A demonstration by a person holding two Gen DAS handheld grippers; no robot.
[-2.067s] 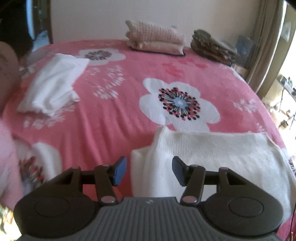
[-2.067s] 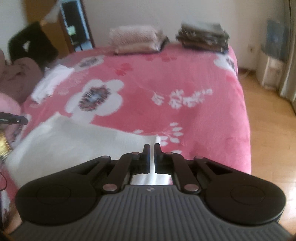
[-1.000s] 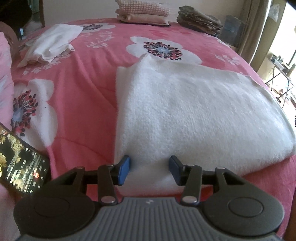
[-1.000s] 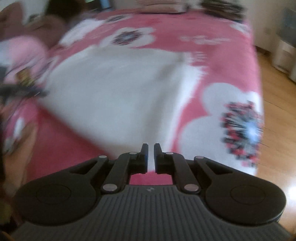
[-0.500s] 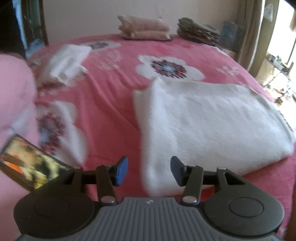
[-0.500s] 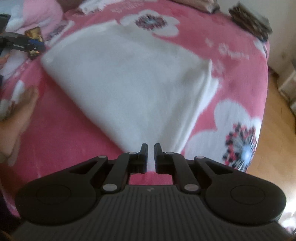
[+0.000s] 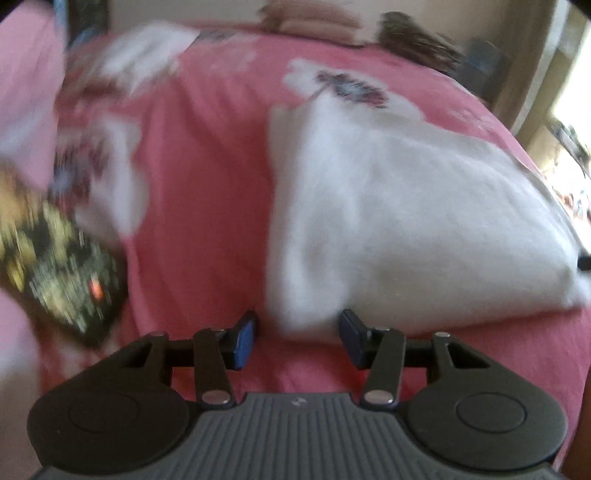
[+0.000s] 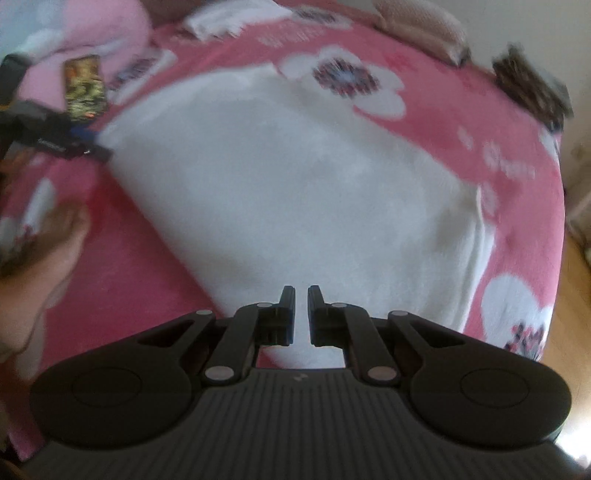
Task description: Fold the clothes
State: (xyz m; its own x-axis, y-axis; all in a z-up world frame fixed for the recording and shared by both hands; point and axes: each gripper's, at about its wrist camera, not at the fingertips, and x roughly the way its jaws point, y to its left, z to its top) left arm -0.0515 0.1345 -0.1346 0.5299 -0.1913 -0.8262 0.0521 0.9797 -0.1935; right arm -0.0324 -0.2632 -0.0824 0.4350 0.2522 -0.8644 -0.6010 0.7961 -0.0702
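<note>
A white fuzzy garment (image 7: 406, 206) lies folded flat on the pink flowered bedspread (image 7: 207, 184). In the left wrist view my left gripper (image 7: 297, 334) stands open, blue pads on either side of the garment's near left corner and not pressing it. The right wrist view shows the same garment (image 8: 280, 177) spread ahead, with my left gripper (image 8: 79, 146) at its far left corner. My right gripper (image 8: 301, 295) is shut above the garment's near edge. I see no fabric pinched between its fingers.
A lit phone (image 7: 62, 273) lies left of the garment. A crumpled white garment (image 8: 229, 18), a folded pink stack (image 8: 424, 29) and a dark folded stack (image 8: 532, 85) sit at the far side. A person's bare hand or foot (image 8: 44, 251) rests at left. Wooden floor (image 8: 565, 332) borders the bed's right edge.
The left gripper has shifted so the garment's near corner now sits between its open jaws. The right gripper has slid and rolled along the near edge, still shut. The garment lies unmoved.
</note>
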